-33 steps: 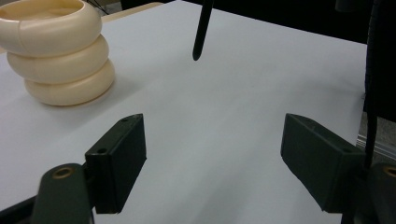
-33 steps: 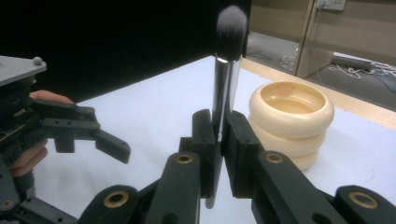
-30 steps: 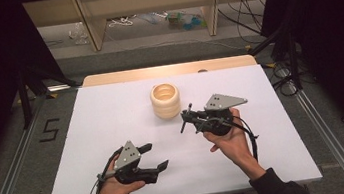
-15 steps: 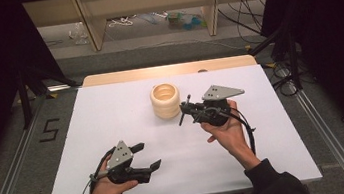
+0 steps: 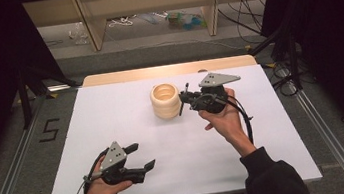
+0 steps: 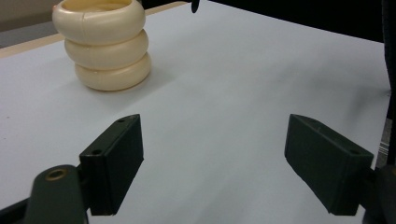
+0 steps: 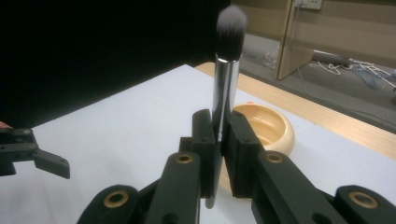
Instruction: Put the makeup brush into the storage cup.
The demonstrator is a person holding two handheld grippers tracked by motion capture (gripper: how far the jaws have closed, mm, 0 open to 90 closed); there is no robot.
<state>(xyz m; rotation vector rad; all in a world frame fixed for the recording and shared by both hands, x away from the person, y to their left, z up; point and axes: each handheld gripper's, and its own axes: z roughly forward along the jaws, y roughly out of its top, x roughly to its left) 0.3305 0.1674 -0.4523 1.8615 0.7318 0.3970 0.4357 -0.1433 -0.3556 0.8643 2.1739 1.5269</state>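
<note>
1. Since the earlier frame my left gripper (image 5: 137, 158) has slid further toward the near-left table edge; my right gripper (image 5: 184, 100) has closed in on the cream ringed holder (image 5: 166, 101), now just beside it.
2. Left: jaws spread wide, nothing between them. Bare white table (image 5: 112, 115) ahead, lots of room.
3. Right: jaws pinching a makeup brush (image 7: 227, 70) by its metal ferrule, bristles up.
4. Holder sits mid-table toward the far edge.
5. Brush handle is hidden below the jaws.
</note>
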